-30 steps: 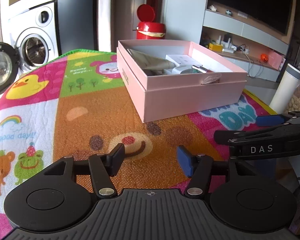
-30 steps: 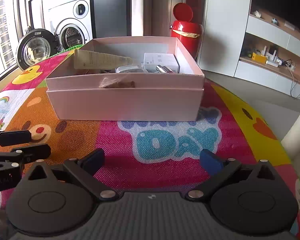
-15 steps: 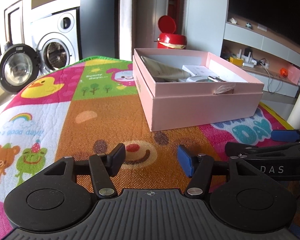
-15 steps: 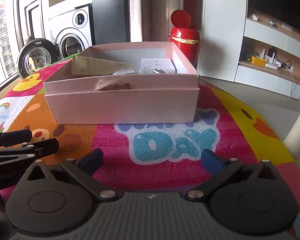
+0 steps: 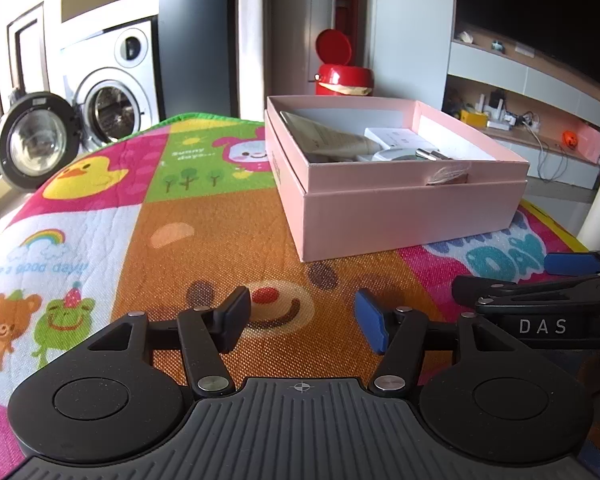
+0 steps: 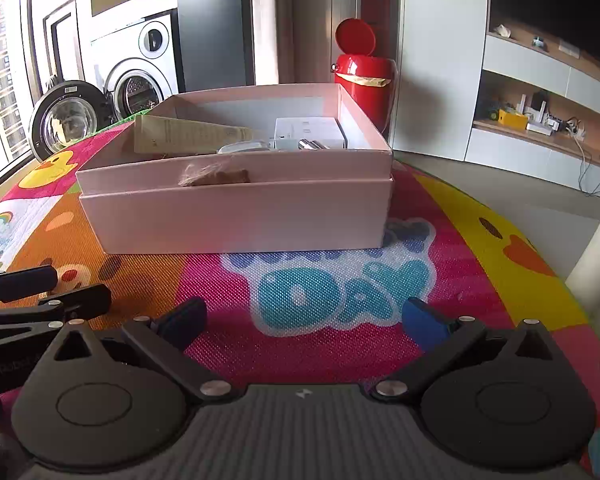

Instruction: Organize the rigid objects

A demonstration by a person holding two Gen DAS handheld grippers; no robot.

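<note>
Washer (image 5: 108, 92) with its round door (image 5: 36, 140) swung open sits far left, behind the edge of the cartoon play mat (image 5: 100, 208). Left tool (image 5: 300, 322) hovers low over the mat's orange bear patch, fingers apart, nothing between them. Pink box (image 5: 400, 208) sits on the mat ahead, lid off and nested under it, well apart from both tools. Inside the box: a beige tube (image 6: 188, 136) leaning at the left, a white carton (image 6: 308, 130) toward the right, a small metal cylinder (image 6: 312, 145) and a pale rounded item, unclear what. Frayed brown tag (image 6: 216, 176) hangs over the near wall. Red bin (image 6: 364, 76) with flipped-up lid stands behind the box. Right tool (image 6: 304, 318) hovers over the blue "DAY" lettering, fingers wide apart, empty, just beside the left tool. Nothing blocks the path to the box. Shelf unit (image 6: 540, 120) with cables and clutter far right; white post (image 6: 596, 264) at the right edge.
</note>
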